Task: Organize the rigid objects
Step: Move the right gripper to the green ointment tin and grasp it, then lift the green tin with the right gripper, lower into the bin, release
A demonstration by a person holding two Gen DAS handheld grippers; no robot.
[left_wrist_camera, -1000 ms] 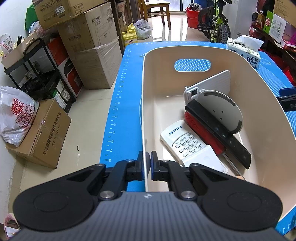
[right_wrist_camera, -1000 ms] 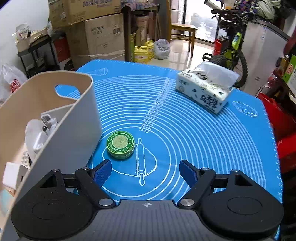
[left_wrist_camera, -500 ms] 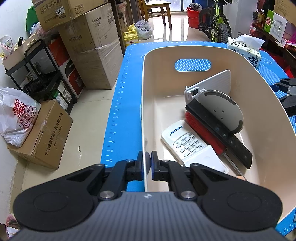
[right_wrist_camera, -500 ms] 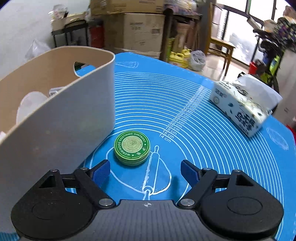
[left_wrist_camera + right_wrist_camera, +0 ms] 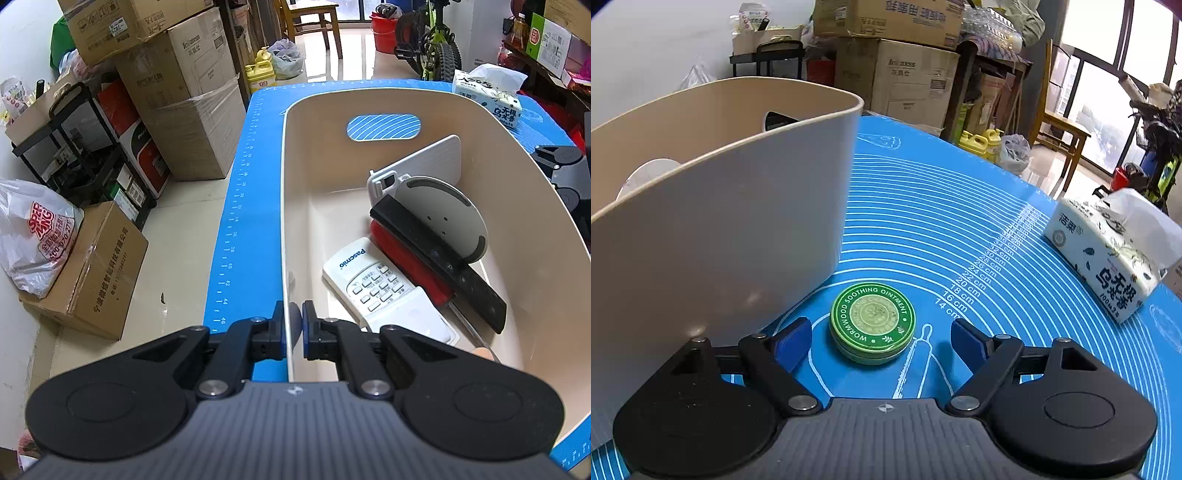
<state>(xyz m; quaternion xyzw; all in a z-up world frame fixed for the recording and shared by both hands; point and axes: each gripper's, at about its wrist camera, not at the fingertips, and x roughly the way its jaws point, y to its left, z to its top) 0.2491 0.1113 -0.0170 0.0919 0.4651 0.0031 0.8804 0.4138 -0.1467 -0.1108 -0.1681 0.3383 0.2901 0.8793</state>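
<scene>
Straddling the green ointment tin [image 5: 872,326], the right hand-held gripper [image 5: 881,341] hangs released, its blue pads standing on either side of the tin and clear of it. The tin lies flat on the blue mat [image 5: 960,229] covering the desk, just ahead of that gripper and beside the outer wall of the beige bin [image 5: 731,206] to its left. The left hand-held gripper [image 5: 293,323] is clenched on the near rim of the bin [image 5: 369,99], apparently steadying it; ahead of it inside lie a white remote [image 5: 373,286], a black remote [image 5: 439,254] over a red object and a white round plate. The step in hand looks like the pick of the tin. Next it probably calls for closing squarely on the low rim, then lifting over the bin wall.
</scene>
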